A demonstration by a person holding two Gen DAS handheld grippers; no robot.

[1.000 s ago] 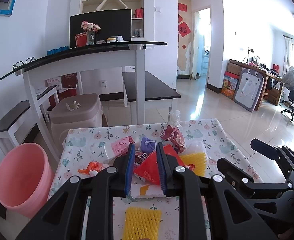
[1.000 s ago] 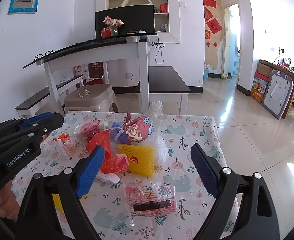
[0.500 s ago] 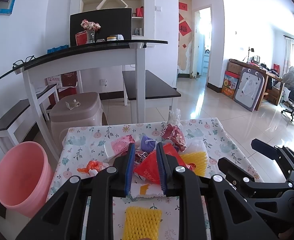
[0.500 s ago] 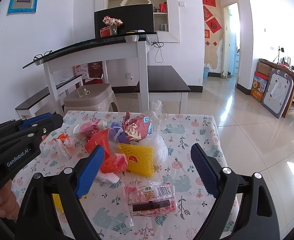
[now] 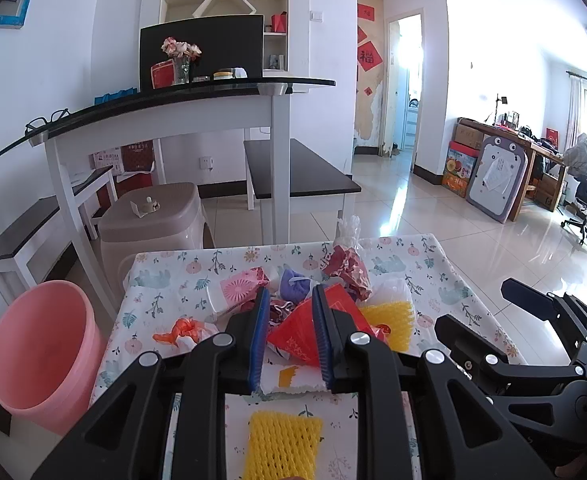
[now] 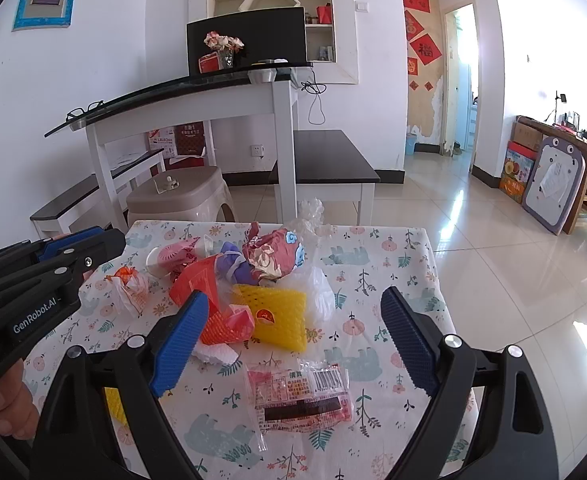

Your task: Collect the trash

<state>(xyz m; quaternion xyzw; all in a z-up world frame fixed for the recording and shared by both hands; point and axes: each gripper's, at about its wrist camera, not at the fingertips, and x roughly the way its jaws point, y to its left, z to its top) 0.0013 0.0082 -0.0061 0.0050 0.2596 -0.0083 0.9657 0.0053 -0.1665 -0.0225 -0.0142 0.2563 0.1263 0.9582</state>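
Trash (image 6: pixel 253 280) is heaped mid-table. Left gripper (image 5: pixel 289 336) jaws are narrowed, holding nothing visible; right gripper (image 6: pixel 293 340) jaws are spread. Wrapper (image 6: pixel 299 396) at 6 o'clock is best pinched flat; bin (image 5: pixel 37 356) waits at 9 o'clock.

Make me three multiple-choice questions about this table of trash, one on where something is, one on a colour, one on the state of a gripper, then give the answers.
1. Where is the bin?
A. on the floor left of the table
B. on the table
C. on the stool

2. What colour is the foam net in the pile?
A. green
B. yellow
C. black

3. How does the right gripper stand?
A. shut on a wrapper
B. not in view
C. open, holding nothing

Answers:
1. A, the pink bin stands on the floor by the table's left edge.
2. B, the mesh is bright yellow.
3. C, its blue pads are wide apart above the clear wrapper.
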